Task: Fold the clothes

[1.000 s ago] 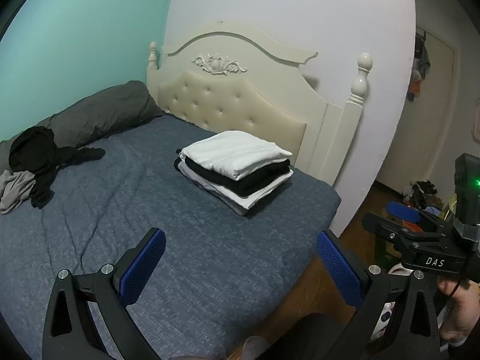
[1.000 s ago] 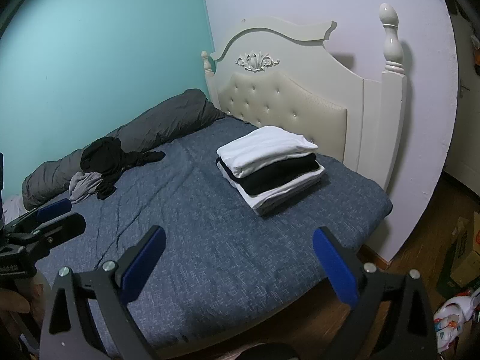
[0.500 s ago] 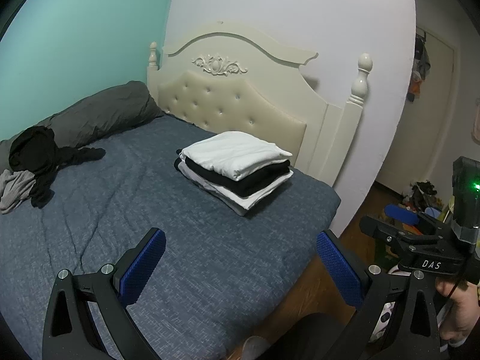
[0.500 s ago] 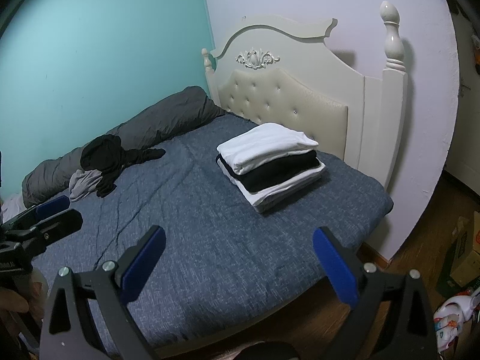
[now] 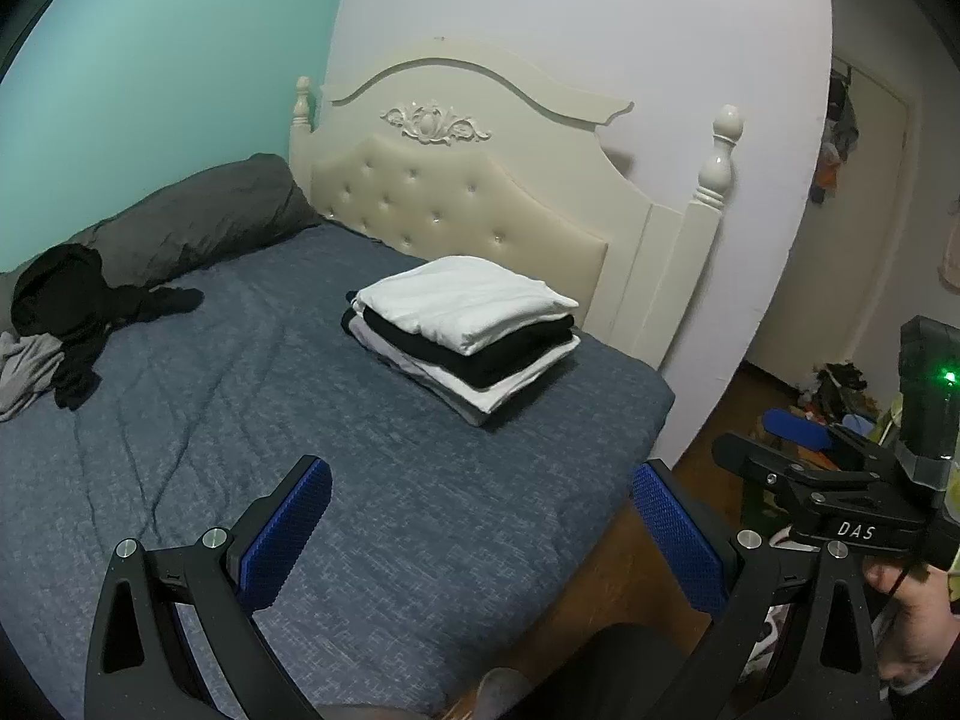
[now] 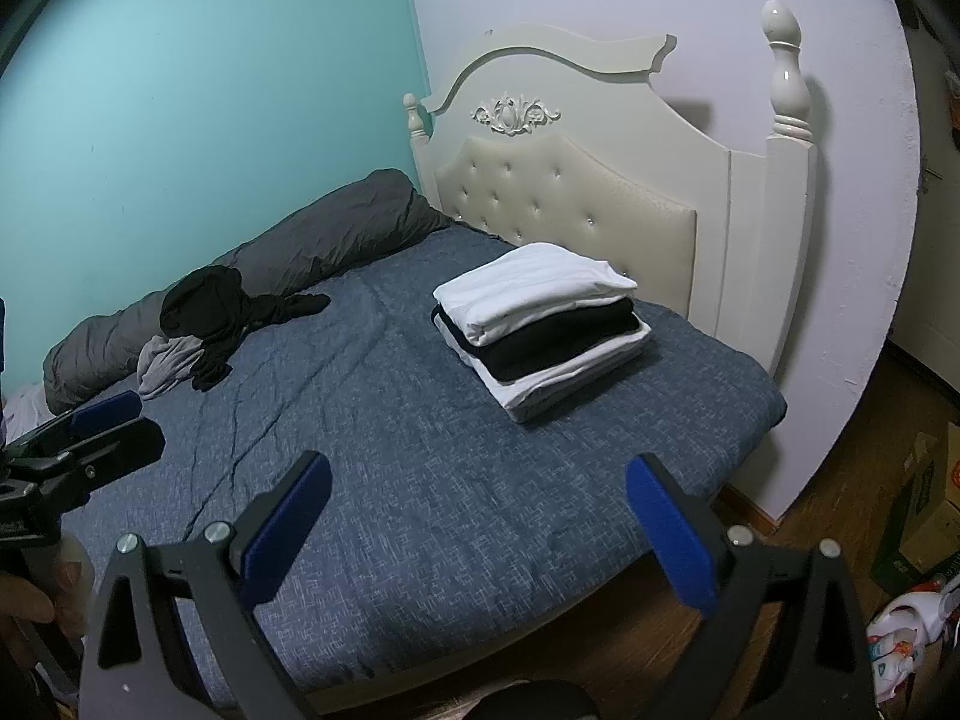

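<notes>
A neat stack of folded clothes [image 5: 465, 336] [image 6: 543, 324], white on top, black in the middle, white below, lies on the blue bed [image 5: 240, 420] [image 6: 420, 450] near the headboard. An unfolded pile, a black garment [image 5: 66, 306] [image 6: 210, 312] over a grey one [image 5: 24, 369] [image 6: 168, 363], lies at the far left by the rolled grey duvet. My left gripper [image 5: 480, 531] is open and empty above the bed's near edge. My right gripper [image 6: 477, 531] is open and empty too, over the bed's near corner. Each gripper shows in the other's view, held by a hand.
A cream tufted headboard [image 5: 456, 204] [image 6: 576, 198] with posts stands behind the stack. A rolled grey duvet [image 5: 198, 216] [image 6: 312, 240] lies along the teal wall. Wood floor with a cardboard box [image 6: 924, 504] and clutter [image 5: 840, 384] lies to the right of the bed.
Both views have drifted only slightly; the right gripper has sunk a little in the left wrist view. Nothing on the bed has moved, and both grippers stay open.
</notes>
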`<state>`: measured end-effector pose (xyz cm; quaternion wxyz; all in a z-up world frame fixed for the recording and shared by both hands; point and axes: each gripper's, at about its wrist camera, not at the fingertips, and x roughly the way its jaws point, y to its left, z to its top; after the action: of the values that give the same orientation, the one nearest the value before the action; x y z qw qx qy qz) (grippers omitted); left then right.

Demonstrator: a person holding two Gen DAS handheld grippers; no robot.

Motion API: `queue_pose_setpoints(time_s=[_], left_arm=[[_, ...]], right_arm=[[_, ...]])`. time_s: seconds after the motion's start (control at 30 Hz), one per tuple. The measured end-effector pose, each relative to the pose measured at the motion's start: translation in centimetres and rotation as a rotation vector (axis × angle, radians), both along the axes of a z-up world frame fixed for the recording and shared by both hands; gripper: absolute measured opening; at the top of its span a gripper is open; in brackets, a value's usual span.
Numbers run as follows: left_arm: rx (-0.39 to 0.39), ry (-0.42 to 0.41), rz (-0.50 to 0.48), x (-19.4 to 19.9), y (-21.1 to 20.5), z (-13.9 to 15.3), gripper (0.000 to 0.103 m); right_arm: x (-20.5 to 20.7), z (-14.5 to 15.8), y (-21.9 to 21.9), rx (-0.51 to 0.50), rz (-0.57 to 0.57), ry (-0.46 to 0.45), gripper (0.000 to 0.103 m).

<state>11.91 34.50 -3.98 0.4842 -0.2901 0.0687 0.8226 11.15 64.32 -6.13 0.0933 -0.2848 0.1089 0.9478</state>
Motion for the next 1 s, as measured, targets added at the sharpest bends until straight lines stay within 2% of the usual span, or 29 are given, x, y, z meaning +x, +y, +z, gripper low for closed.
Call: queue_pose_setpoints(time_s=[1.0], left_arm=[[0.001, 0.000, 0.006, -0.07, -0.29, -0.23, 0.103]], right_arm=[[-0.04, -0.24, -0.04, -0.004, -0.006, -0.004, 0.100]])
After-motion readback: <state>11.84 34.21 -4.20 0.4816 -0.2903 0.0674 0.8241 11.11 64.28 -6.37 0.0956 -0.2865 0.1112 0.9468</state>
